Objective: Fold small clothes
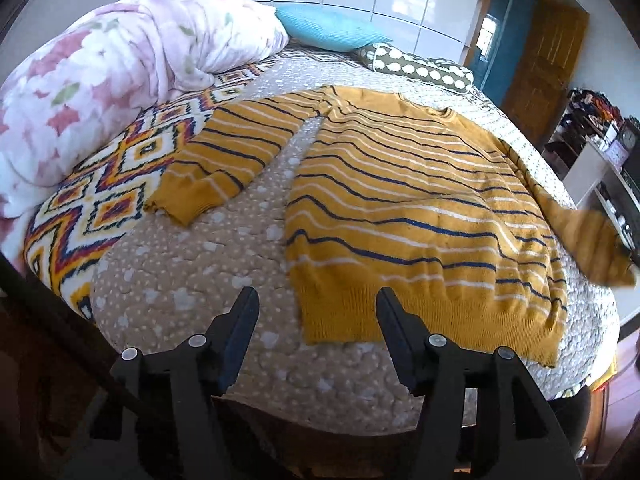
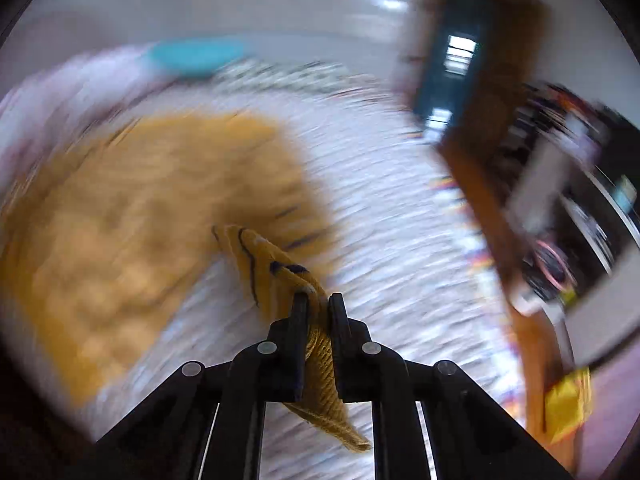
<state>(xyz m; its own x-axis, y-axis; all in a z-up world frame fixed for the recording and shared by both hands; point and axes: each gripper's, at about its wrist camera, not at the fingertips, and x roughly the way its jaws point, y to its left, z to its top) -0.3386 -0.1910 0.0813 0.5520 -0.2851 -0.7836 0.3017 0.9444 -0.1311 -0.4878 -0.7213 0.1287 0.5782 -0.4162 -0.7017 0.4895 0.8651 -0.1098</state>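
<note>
Nearest, the right gripper (image 2: 319,300) has its jaws clamped on the cuff of the mustard-yellow striped knit sweater (image 1: 420,208), spread flat on the bed (image 1: 192,280). The left gripper (image 1: 318,300) hovers wide open and empty near the hem. Judged step: folding the sleeve; next it should be laid across the body.

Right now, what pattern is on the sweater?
Mustard sweater with navy and white stripes; clearest from left wrist.
</note>
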